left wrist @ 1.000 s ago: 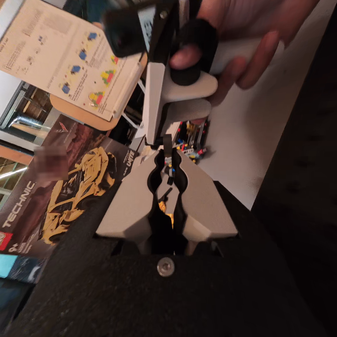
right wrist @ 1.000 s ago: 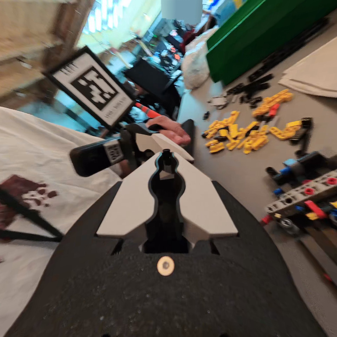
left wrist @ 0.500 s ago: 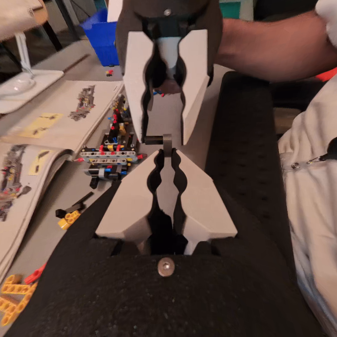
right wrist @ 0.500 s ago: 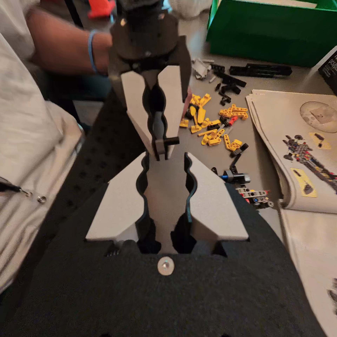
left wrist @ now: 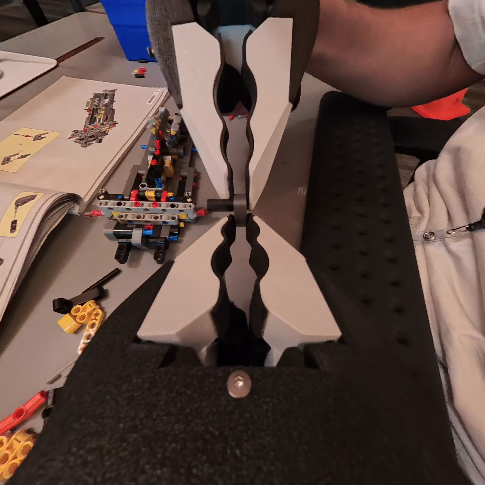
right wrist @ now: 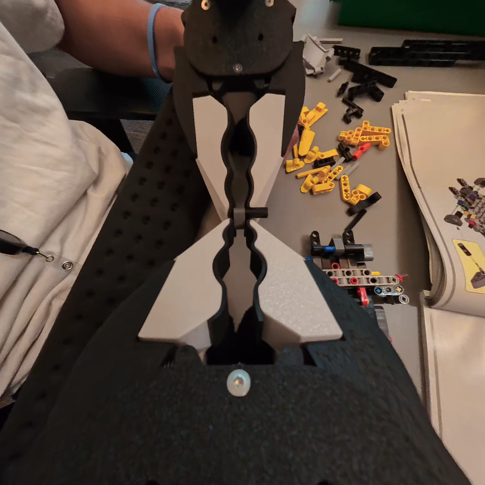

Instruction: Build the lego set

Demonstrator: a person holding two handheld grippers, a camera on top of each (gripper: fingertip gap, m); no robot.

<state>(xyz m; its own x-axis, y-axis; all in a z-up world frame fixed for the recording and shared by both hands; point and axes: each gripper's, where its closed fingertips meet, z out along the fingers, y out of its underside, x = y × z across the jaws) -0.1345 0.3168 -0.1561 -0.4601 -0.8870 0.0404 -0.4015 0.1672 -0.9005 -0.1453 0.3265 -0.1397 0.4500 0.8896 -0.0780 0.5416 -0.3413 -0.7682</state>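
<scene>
A small grey connector with a black pin sticking out sideways is held between the two grippers, which meet tip to tip above the table edge. My left gripper is shut on its near end. My right gripper comes in from the top and is shut on its far end. In the right wrist view my right gripper grips the connector from below and the left gripper from above, with the pin pointing right. The partly built model lies on the table to the left.
An open instruction booklet lies beside the model. Loose yellow pieces and black pieces are scattered on the grey table. A blue bin and a green box stand behind. A black perforated surface and a person's white shirt flank the grippers. My two grippers' fingertips are within a few centimetres of each other.
My right gripper was open half a second ago and has closed on the grey connector. Both grippers have drawn closer, tip to tip.
</scene>
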